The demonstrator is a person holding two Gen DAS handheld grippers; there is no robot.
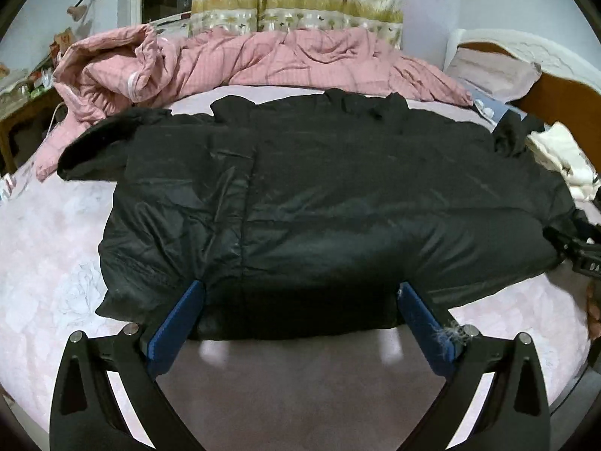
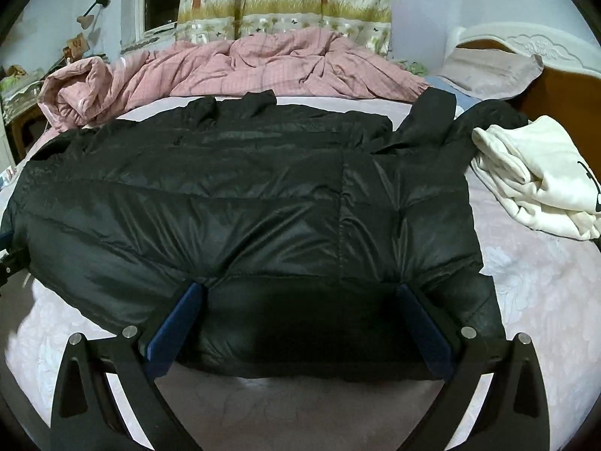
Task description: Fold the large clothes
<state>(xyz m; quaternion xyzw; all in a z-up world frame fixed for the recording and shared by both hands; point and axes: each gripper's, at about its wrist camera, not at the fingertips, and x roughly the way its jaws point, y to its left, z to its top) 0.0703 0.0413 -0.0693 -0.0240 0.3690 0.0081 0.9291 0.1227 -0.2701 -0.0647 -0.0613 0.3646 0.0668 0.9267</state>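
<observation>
The black puffer jacket [image 1: 319, 203] lies spread flat across the bed [image 1: 56, 233], its near hem bulging up between the wide-spread fingers of both the left gripper [image 1: 300, 289] and the right gripper [image 2: 300, 289], neither pinching it yet. To fold cleanly, I'd say both should close on the hem together and lift evenly, keeping clear of the white garment [image 2: 537, 173] and pink quilt [image 1: 225, 64].
</observation>
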